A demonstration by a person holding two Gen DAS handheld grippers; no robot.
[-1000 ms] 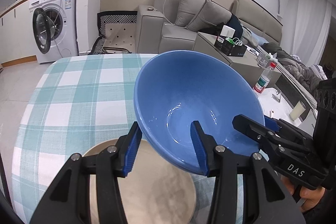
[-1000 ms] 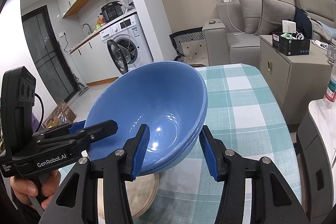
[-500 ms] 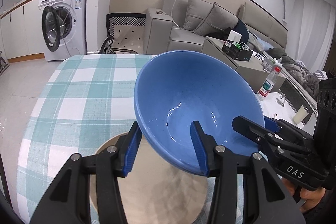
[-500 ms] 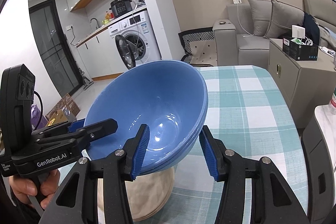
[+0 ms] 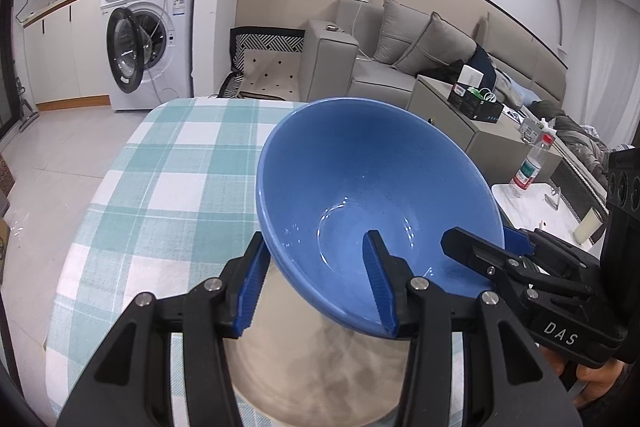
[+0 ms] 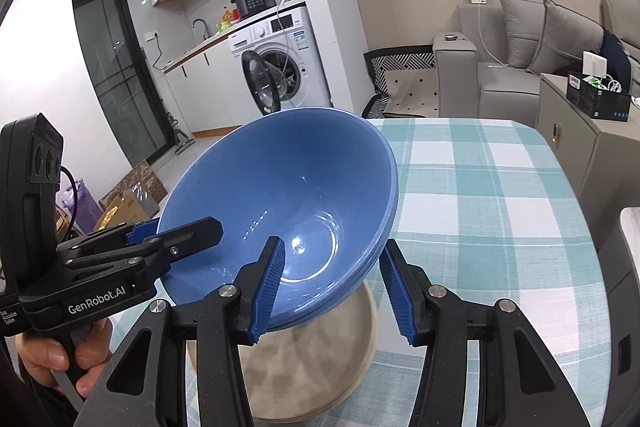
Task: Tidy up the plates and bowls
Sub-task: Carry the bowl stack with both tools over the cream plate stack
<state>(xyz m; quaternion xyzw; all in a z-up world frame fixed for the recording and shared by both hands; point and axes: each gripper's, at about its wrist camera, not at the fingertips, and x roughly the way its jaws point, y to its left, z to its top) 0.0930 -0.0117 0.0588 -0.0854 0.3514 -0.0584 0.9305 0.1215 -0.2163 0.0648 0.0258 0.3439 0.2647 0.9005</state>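
A stack of blue bowls [image 5: 360, 179] hangs tilted over the checked table, held by its rim on two sides. My left gripper [image 5: 314, 243] is shut on the near-left wall, one finger outside and one inside. My right gripper [image 5: 480, 239] clamps the right rim in the same way. In the right wrist view the blue bowls [image 6: 288, 179] show two nested rims, with the right gripper [image 6: 333, 245] and the left gripper [image 6: 176, 229] both closed on them. A beige plate [image 5: 320, 379] lies on the cloth directly below, also seen as the beige plate [image 6: 320, 367].
The teal-and-white checked tablecloth [image 5: 168, 195] stretches bare beyond the plate to the table's far edge. At the right a low white side table [image 5: 532, 203] carries a water bottle [image 5: 530, 167] and a cup [image 5: 588, 227]. A cabinet [image 6: 580, 131], sofa and washing machine [image 5: 148, 47] stand beyond.
Both grippers carried the bowls sideways over the table, still gripping. The beige plate now sits more squarely beneath them, and the washing machine has drifted right in both views.
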